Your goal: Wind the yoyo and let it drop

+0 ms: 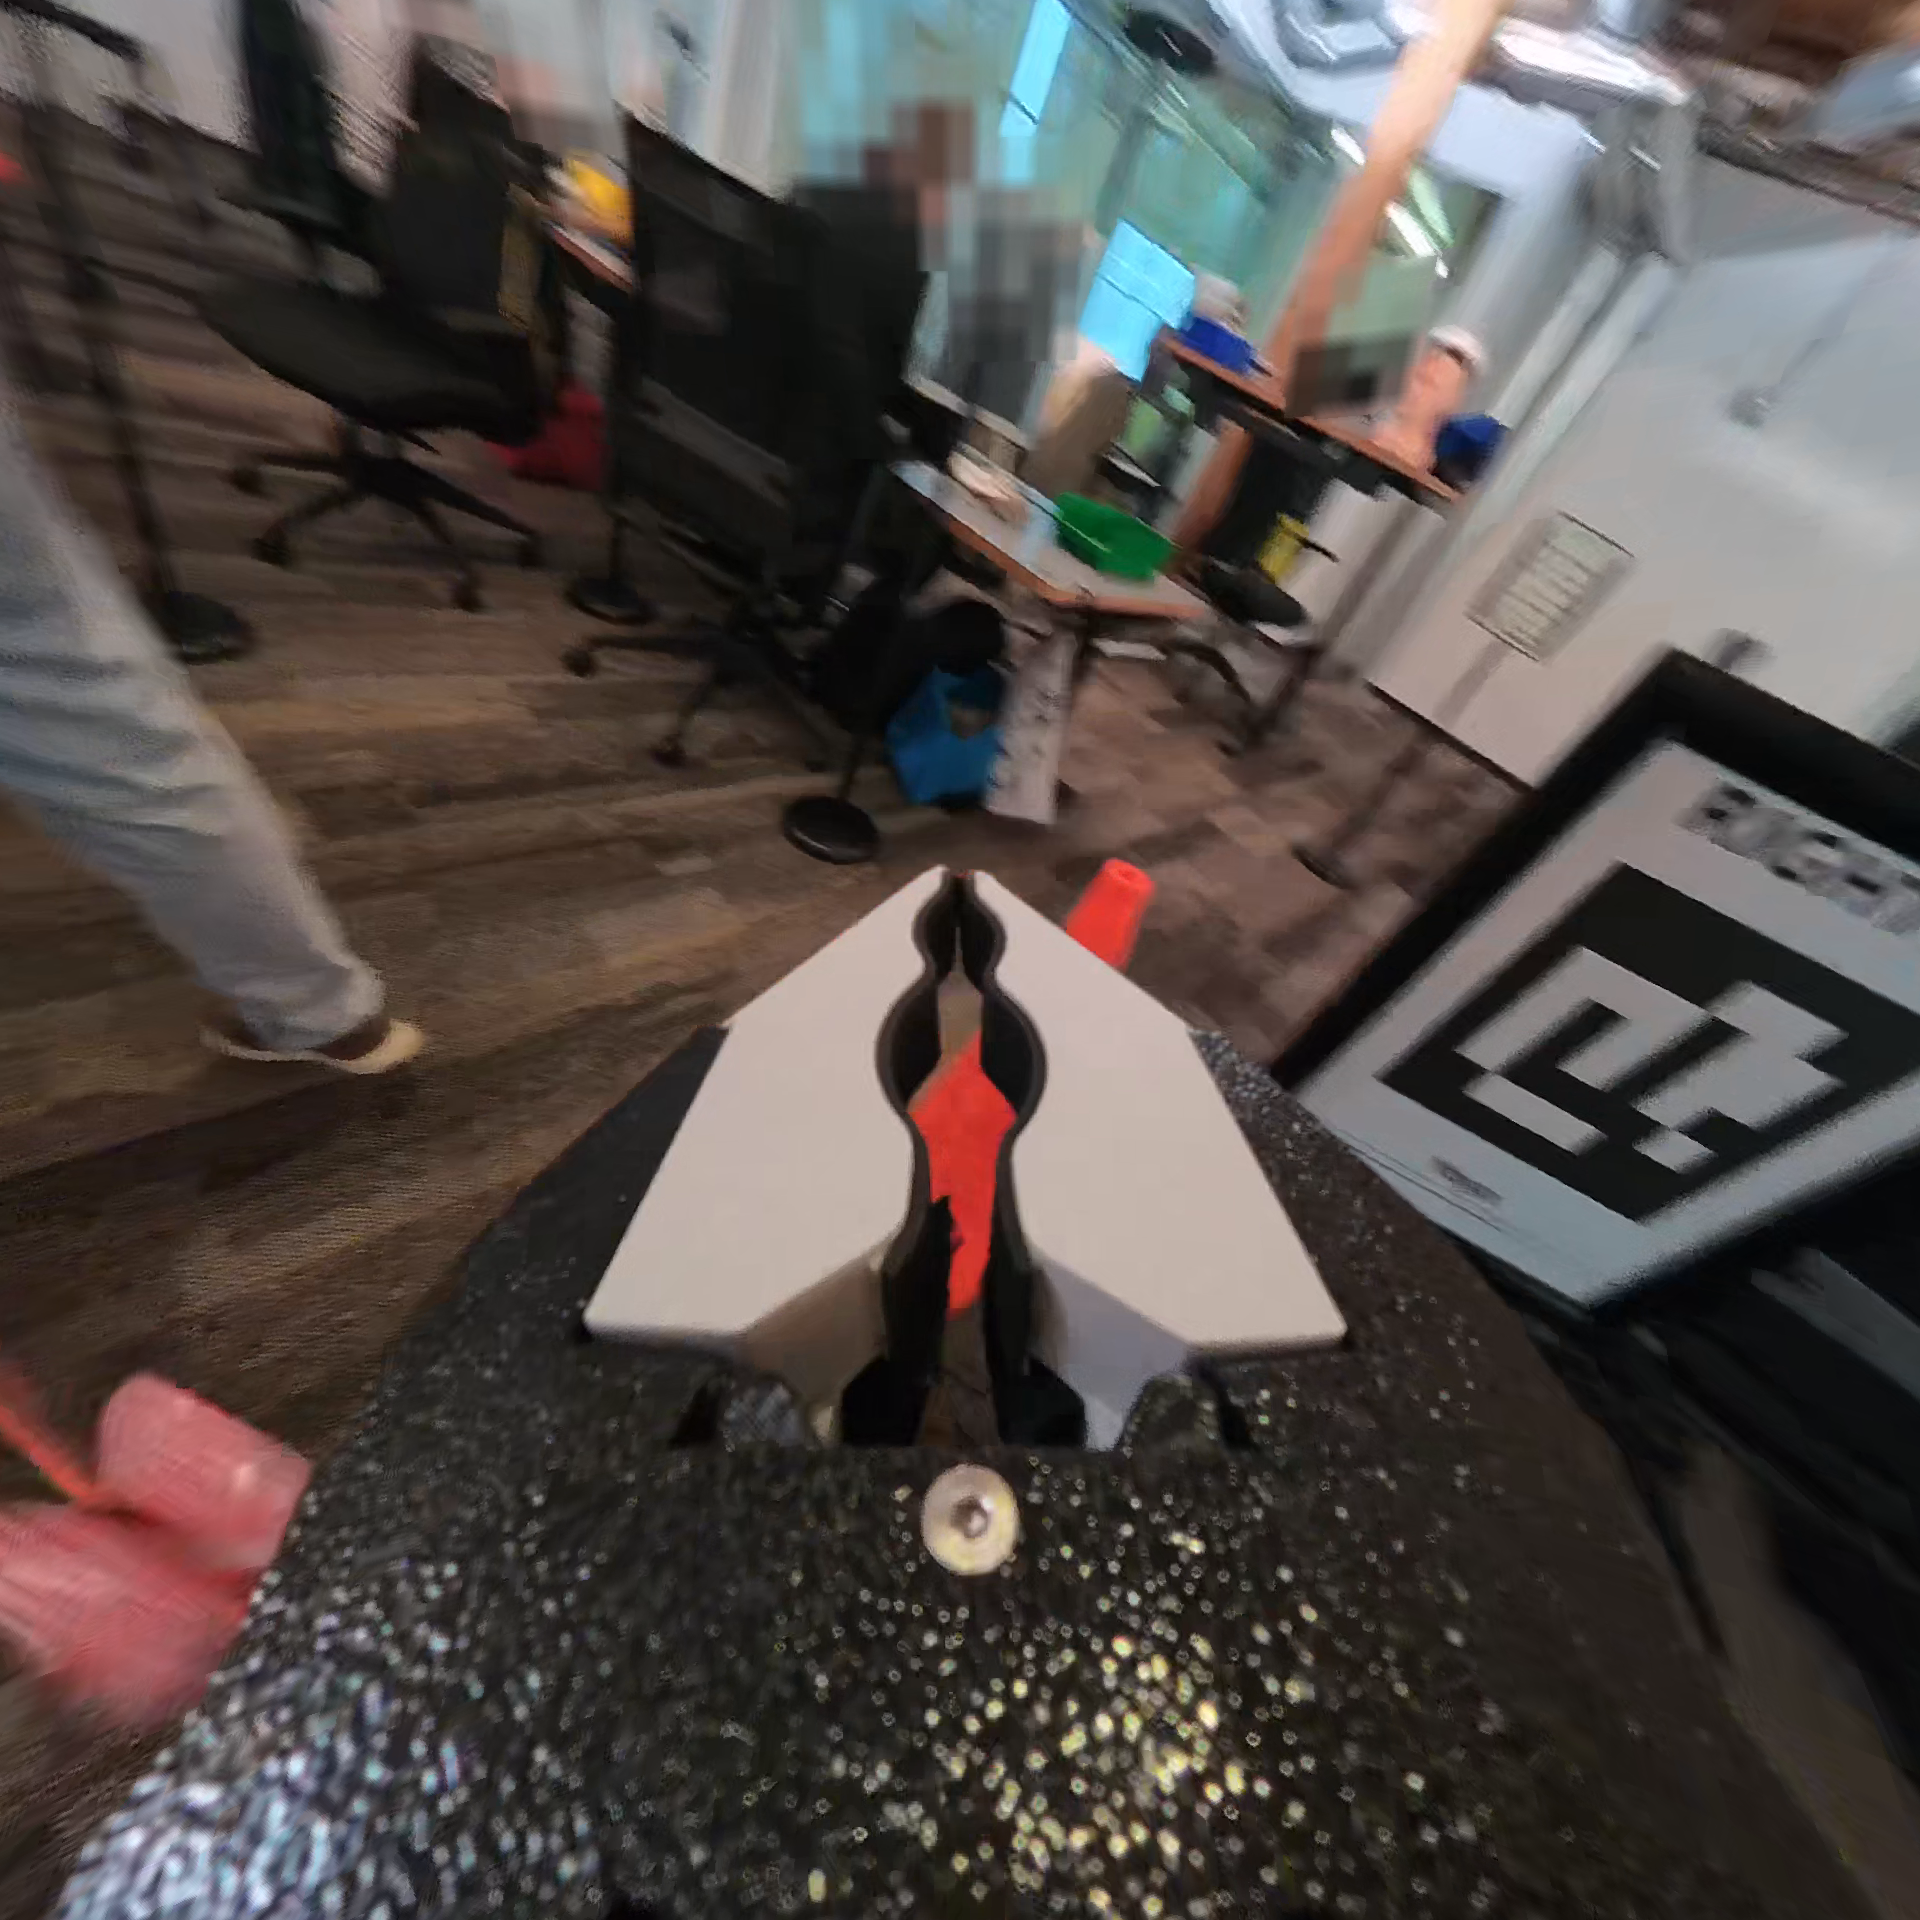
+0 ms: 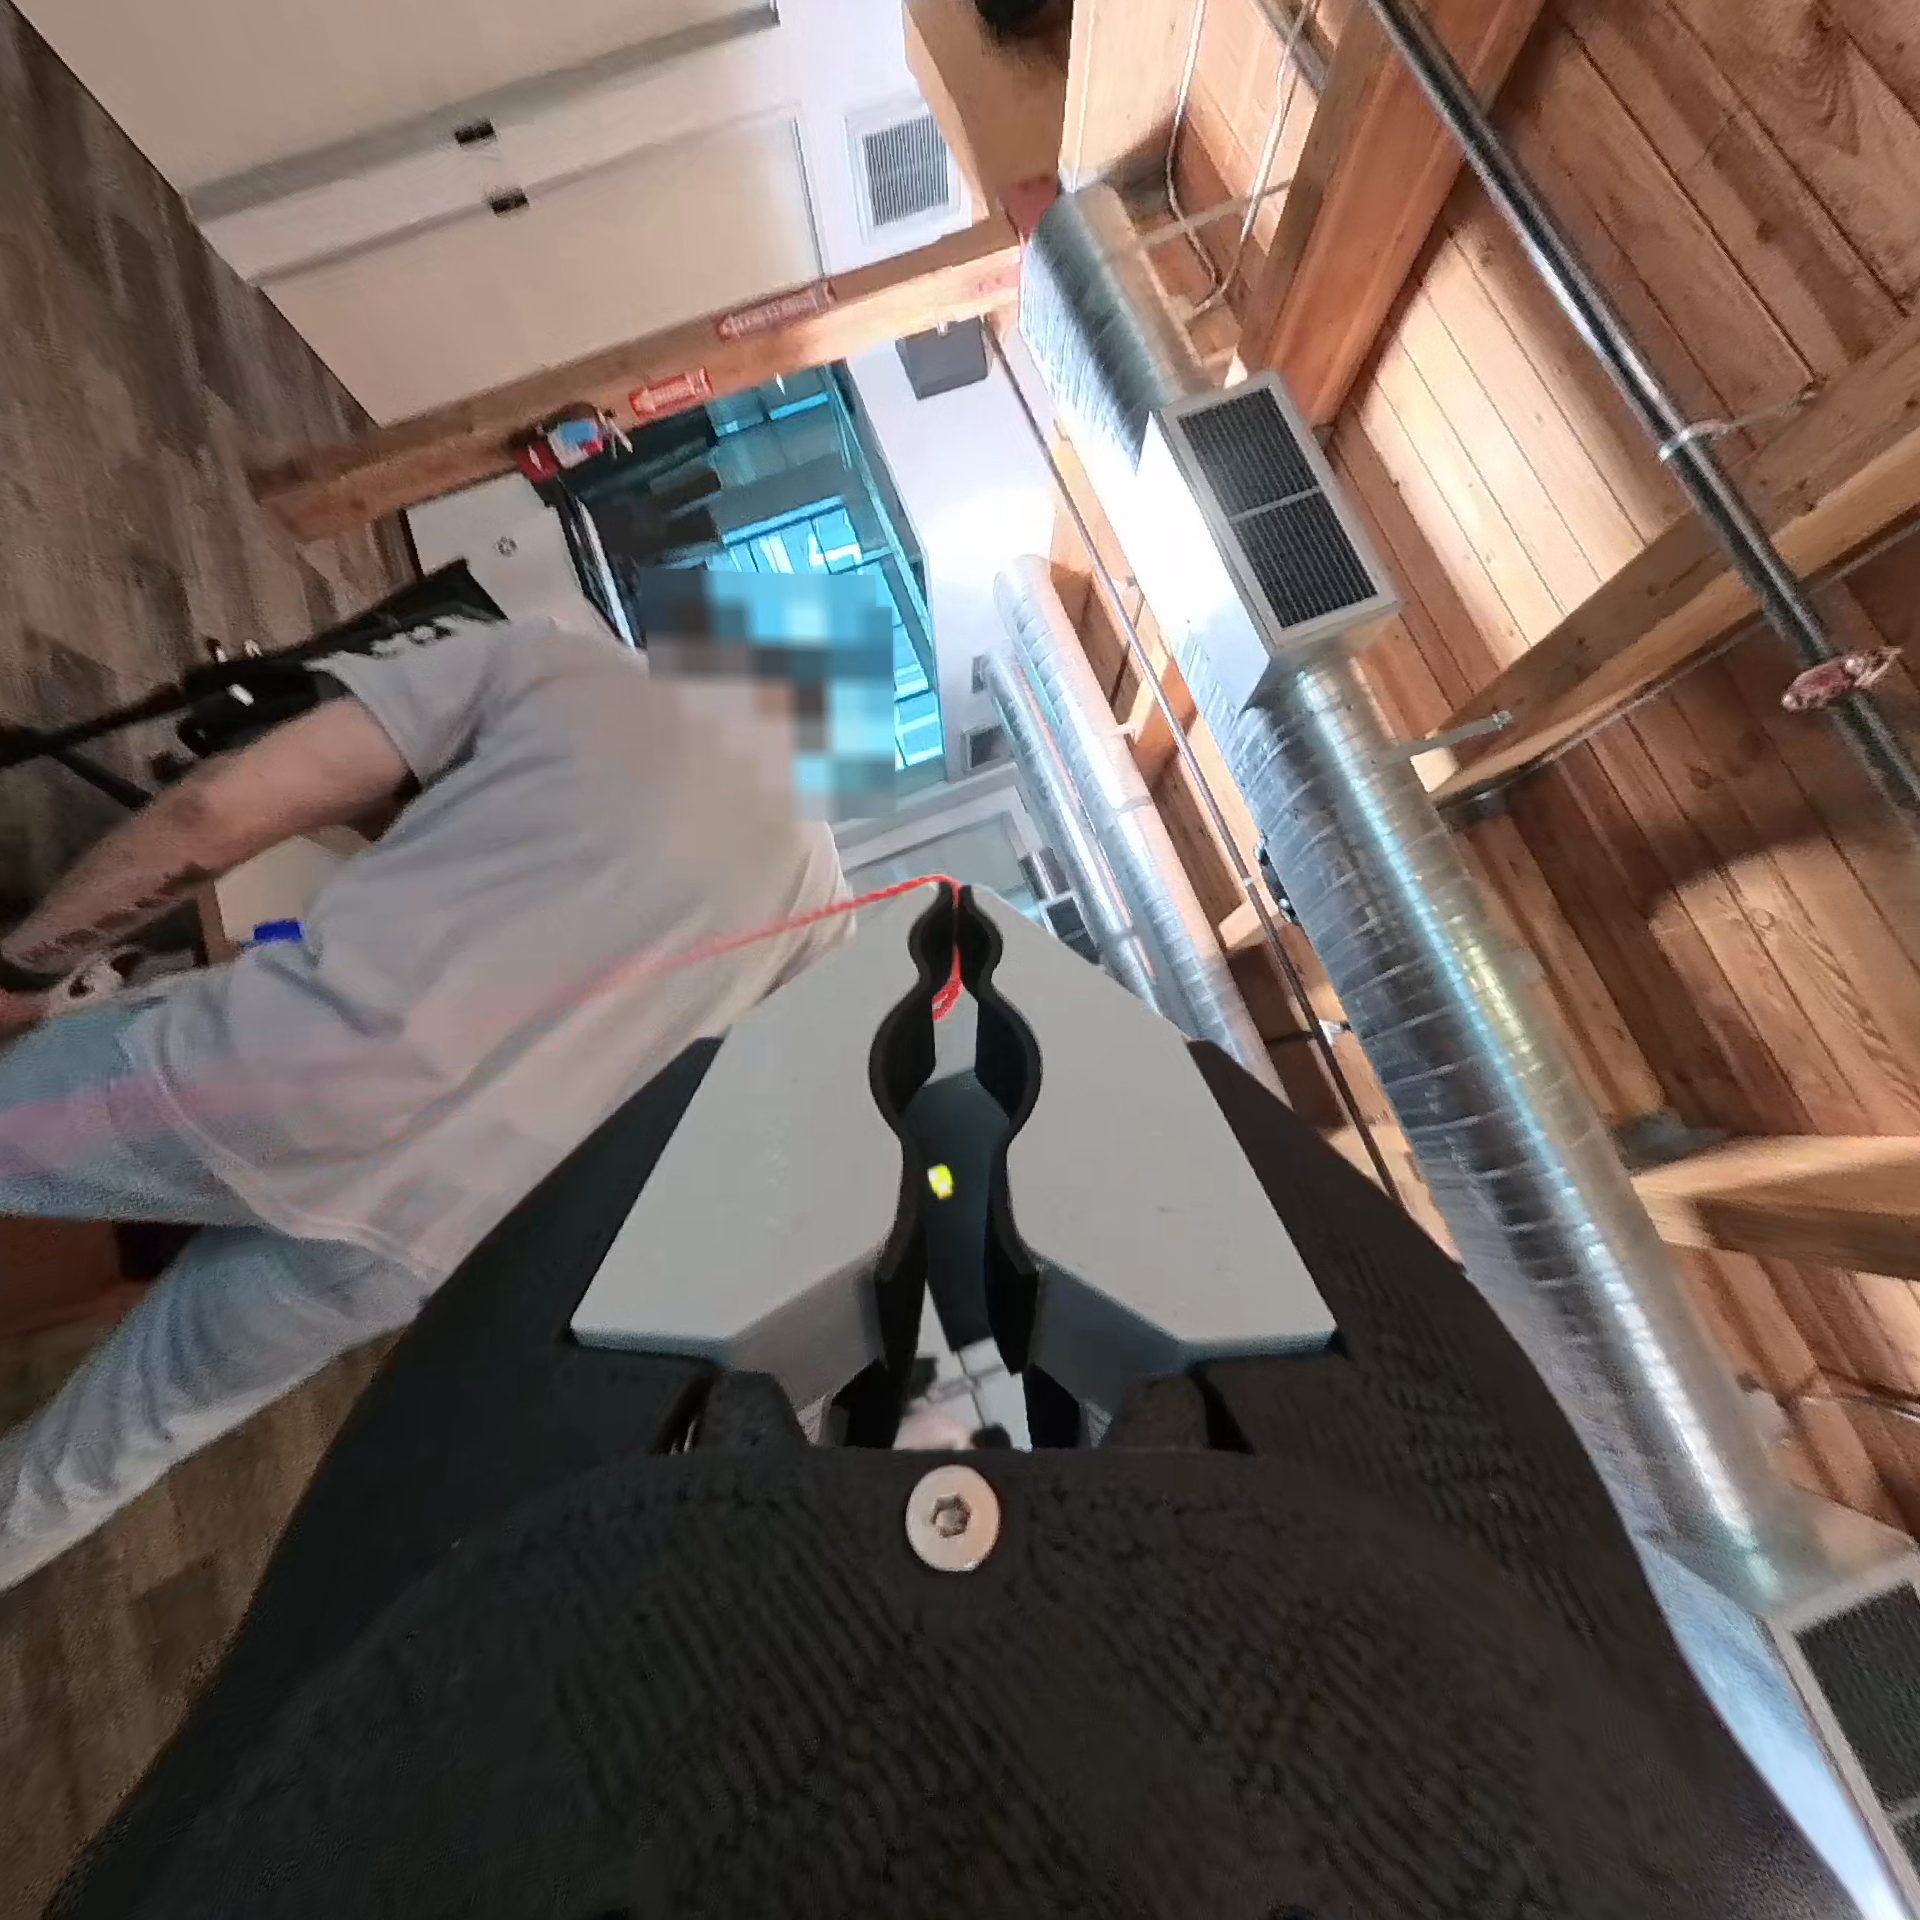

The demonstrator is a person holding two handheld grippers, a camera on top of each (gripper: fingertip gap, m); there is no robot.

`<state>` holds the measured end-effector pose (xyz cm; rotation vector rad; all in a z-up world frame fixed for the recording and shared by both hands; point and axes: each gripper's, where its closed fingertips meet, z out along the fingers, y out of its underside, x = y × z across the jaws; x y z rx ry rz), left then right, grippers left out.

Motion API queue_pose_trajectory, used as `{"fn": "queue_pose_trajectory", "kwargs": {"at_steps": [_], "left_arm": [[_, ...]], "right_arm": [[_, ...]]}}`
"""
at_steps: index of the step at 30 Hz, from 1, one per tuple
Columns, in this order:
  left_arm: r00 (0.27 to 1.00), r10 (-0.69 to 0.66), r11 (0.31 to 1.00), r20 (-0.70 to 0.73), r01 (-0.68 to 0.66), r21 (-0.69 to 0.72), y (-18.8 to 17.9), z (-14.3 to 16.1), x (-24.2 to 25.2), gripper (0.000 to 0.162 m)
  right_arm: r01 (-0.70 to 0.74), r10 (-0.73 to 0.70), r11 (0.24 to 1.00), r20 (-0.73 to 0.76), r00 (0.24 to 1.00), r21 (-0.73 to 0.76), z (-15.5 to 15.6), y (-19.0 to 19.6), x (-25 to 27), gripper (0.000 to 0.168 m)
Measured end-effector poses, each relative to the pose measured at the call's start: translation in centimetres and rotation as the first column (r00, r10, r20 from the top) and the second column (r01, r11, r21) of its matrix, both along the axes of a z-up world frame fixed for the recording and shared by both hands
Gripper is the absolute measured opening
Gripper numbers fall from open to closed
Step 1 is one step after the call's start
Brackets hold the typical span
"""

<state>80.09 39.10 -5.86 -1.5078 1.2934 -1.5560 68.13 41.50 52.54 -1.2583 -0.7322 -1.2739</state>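
The yoyo (image 1: 145, 1548) is a pink, motion-blurred shape at the lower left of the left wrist view, beside the gripper body, with a red string (image 1: 42, 1455) running up and left from it. My left gripper (image 1: 957, 885) is shut with nothing seen between its grey fingers. In the right wrist view, my right gripper (image 2: 954, 896) is shut on the red string (image 2: 727, 943), which runs left and down from the fingertips. A faint pink blur (image 2: 135, 1132) at the left edge looks like the yoyo in motion. This view is tilted sideways toward the ceiling.
An orange cone (image 1: 1107, 925) stands on the wooden floor just beyond the left fingertips. A framed black-and-white marker board (image 1: 1621, 1039) leans at right. Office chairs (image 1: 395, 353) and desks stand farther back. A person (image 2: 468, 883) in a grey shirt is nearby; a leg (image 1: 177, 810) shows at left. Left tips to right tips: about 60 cm.
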Motion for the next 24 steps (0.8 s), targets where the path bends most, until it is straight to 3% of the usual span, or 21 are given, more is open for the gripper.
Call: {"fn": "queue_pose_trajectory", "kwargs": {"at_steps": [1,5,9,13,20,24], "left_arm": [[0.997,0.080,0.997,0.024,-0.080,0.003,2.2,0.2,-1.1,0.000],[0.957,0.270,0.962,0.110,-0.262,-0.075,8.9,1.8,-6.2,0.000],[0.961,0.220,0.973,0.168,-0.203,-0.109,10.3,4.4,-10.1,0.000],[0.934,0.267,0.958,0.239,-0.284,0.037,10.5,7.8,-14.9,0.007],[0.884,0.380,0.890,0.274,-0.430,0.153,14.4,14.0,-26.1,0.014],[0.858,0.464,0.843,0.219,-0.504,0.186,17.6,15.8,-32.1,0.017]], "right_arm": [[-0.025,0.025,1.000,0.000,1.000,0.004,0.4,0.3,-0.9,0.000],[-0.099,0.098,0.994,0.030,0.995,0.036,3.6,2.7,-5.6,0.000],[-0.073,0.056,0.981,0.095,0.994,0.181,10.1,4.7,-9.7,0.000],[-0.126,0.125,0.955,0.020,0.992,0.268,15.5,5.7,-13.6,0.000],[-0.286,0.305,0.886,0.007,0.952,0.366,20.5,5.3,-22.3,0.000],[-0.398,0.441,0.815,-0.006,0.897,0.421,23.0,3.1,-26.2,0.000]]}}
